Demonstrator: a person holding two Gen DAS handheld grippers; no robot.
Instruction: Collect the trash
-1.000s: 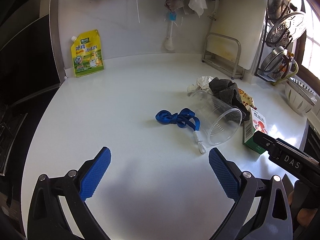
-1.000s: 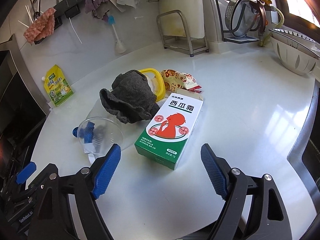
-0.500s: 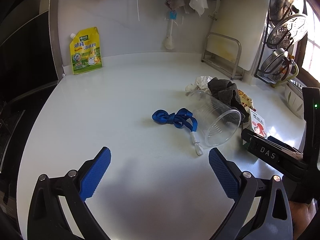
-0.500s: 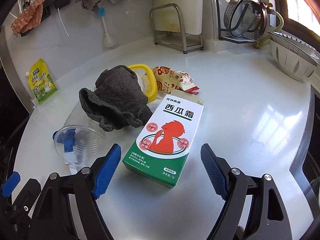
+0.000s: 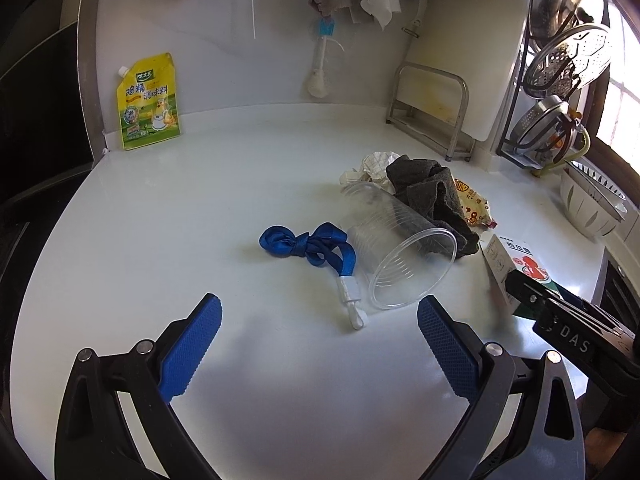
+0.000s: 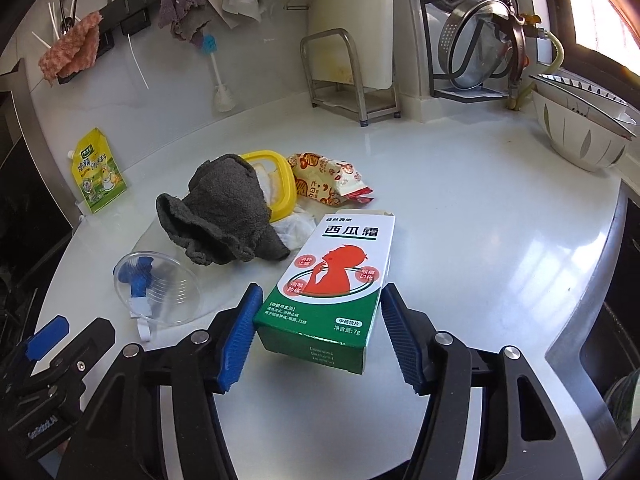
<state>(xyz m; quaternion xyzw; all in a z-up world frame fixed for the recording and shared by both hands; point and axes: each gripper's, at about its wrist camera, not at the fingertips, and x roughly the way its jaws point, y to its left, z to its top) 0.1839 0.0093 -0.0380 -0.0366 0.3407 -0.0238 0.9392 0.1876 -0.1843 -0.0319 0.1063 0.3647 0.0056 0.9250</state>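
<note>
A white kitchen counter [image 6: 460,208] holds a small heap of clutter. The right gripper [image 6: 318,336] has a green and white medicine box [image 6: 332,284] between its blue pads; its jaws have just been closing, the left pad sits against the box's side, and a thin gap shows at the right pad, so the box is not yet clamped. Just behind the box lie a dark grey cloth [image 6: 224,212], a yellow lid [image 6: 280,184] (partly under the cloth) and an orange snack wrapper [image 6: 328,178]. A clear plastic cup [image 5: 396,248] lies on its side beside a blue lanyard [image 5: 308,244]. The left gripper [image 5: 318,344] hovers with jaws wide apart and nothing between them, near the cup's mouth. A yellow seasoning pouch [image 5: 148,102] leans on the back wall.
</note>
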